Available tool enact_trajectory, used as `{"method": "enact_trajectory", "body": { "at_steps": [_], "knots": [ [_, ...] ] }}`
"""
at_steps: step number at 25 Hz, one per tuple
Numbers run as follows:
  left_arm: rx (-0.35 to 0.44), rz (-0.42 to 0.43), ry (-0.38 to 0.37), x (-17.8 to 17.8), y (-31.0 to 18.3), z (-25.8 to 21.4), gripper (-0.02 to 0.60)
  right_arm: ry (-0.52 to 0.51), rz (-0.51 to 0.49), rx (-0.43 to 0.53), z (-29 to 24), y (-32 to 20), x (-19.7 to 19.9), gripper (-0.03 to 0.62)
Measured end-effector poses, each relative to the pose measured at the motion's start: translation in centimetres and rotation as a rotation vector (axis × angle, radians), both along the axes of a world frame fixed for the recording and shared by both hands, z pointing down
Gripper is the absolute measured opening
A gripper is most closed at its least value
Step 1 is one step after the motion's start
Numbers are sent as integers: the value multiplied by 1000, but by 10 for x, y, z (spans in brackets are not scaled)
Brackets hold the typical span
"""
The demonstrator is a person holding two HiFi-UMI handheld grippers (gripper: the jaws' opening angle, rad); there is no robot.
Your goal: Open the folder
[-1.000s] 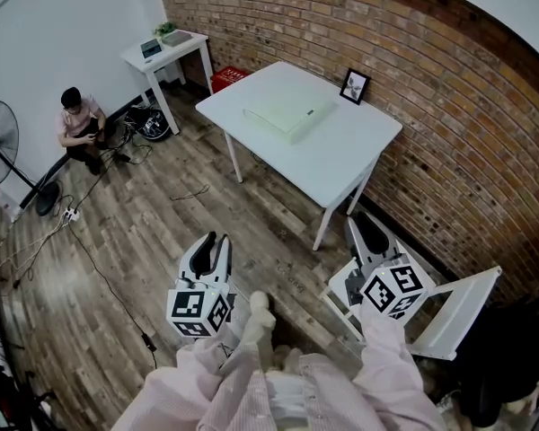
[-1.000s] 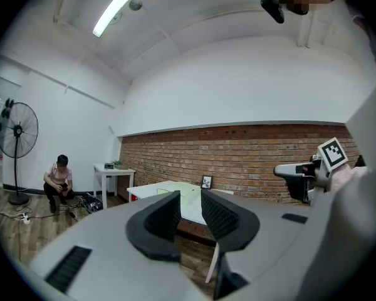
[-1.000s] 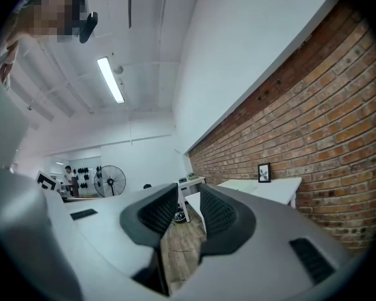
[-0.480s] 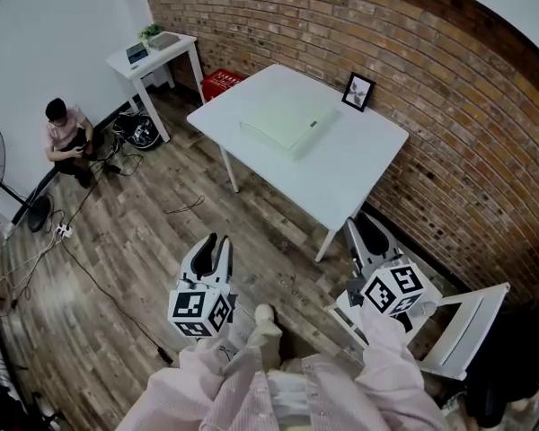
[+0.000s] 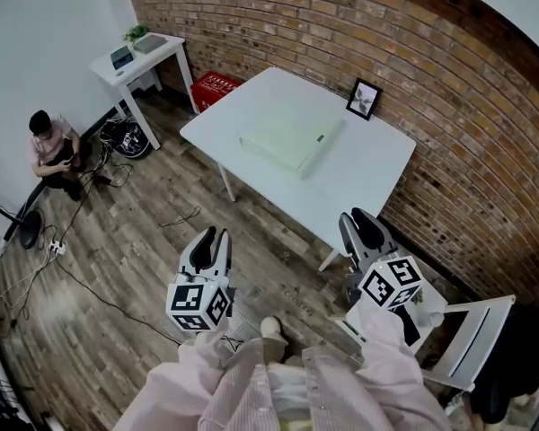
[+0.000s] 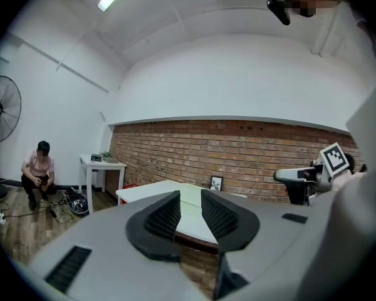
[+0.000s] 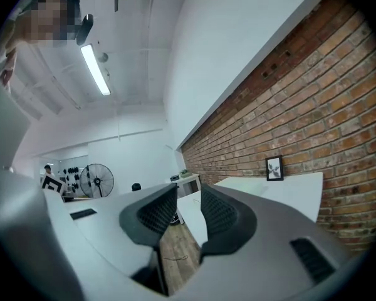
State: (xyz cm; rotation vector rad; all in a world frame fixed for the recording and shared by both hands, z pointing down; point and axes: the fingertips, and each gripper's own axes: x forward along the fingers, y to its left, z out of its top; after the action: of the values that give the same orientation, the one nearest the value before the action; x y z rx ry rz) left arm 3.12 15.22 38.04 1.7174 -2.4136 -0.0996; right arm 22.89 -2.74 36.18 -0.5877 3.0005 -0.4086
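The pale green folder lies shut and flat on the white table by the brick wall. Both grippers hang in the air short of the table, over the wooden floor, and point at it. My left gripper stands open with nothing between its fingers; in the left gripper view the table and folder show through the gap. My right gripper is near the table's closest corner, its jaws opening and empty. Neither gripper touches the folder.
A small framed picture stands at the table's far edge against the wall. A white chair is at my right. A side table, a red crate, floor cables and a seated person are at the left.
I have walked closer to the table, and both grippers have moved forward with me. The right gripper now sits close to the table's near corner. The folder has not moved.
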Motion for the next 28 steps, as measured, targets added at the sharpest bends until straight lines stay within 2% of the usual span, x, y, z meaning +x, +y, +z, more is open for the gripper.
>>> {"method": "enact_trajectory", "body": {
  "at_steps": [5, 11, 18, 28],
  "knots": [
    [3, 28, 1, -32, -21, 1, 94, -1, 42, -5, 2, -18, -24, 98],
    [-17, 74, 3, -45, -49, 10, 94, 3, 78, -30, 9, -42, -39, 98],
    [-50, 92, 29, -54, -57, 28, 94, 31, 88, -75, 28, -48, -52, 98],
    [-65, 106, 47, -102, -110, 42, 94, 51, 127, -133, 48, -104, -93, 98]
  ]
}}
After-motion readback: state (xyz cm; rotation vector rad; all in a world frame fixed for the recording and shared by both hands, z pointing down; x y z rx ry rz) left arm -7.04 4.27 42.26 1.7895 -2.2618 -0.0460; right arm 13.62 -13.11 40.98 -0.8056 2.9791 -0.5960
